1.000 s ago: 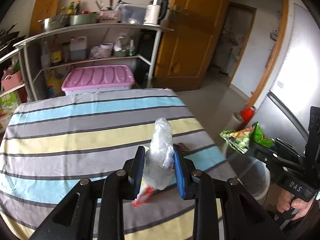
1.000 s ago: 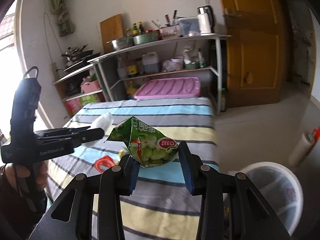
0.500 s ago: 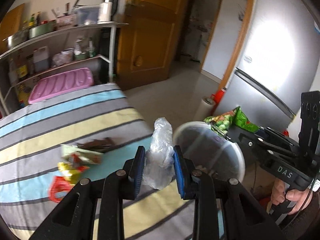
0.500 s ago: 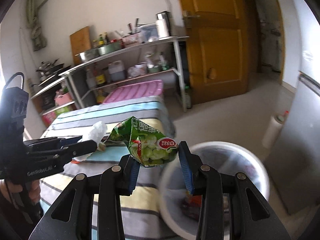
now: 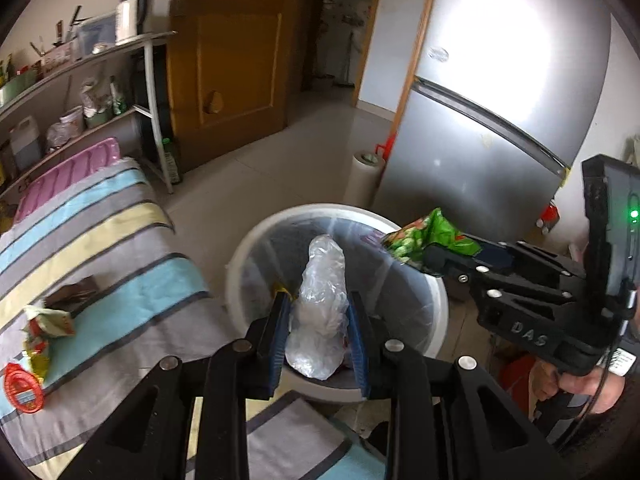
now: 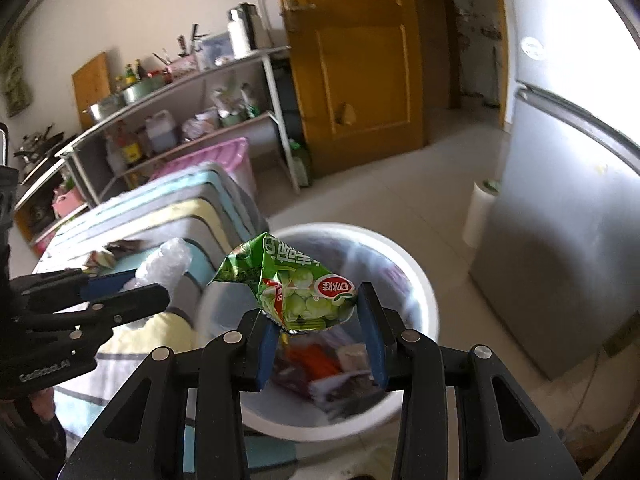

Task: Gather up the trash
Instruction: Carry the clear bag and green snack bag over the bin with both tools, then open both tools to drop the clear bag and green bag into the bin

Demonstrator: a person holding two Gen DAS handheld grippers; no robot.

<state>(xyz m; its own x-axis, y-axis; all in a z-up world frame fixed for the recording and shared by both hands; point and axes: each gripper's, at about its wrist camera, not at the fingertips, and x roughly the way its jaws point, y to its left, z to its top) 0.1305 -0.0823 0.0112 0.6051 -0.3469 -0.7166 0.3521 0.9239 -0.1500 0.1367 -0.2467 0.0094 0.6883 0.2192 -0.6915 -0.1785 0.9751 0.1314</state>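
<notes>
The left claw [image 5: 318,330] is closed on a crumpled clear plastic bag [image 5: 322,308], which stands up between its blue pads above the open mouth of a white trash bin [image 5: 240,276]. The right claw [image 6: 318,334] grips a green snack wrapper [image 6: 298,284], pinched between its pads and poised over the same bin, where other rubbish already lies at the bottom. In the left wrist view the right claw comes in from the right with the wrapper sticking out past the bin's far rim, a hand [image 5: 576,386] on its handle. Beside the bin stands the desk [image 5: 120,240] under a striped cloth, with a few wrappers [image 5: 48,320] and a red ring-shaped lid [image 5: 22,388] on it.
</notes>
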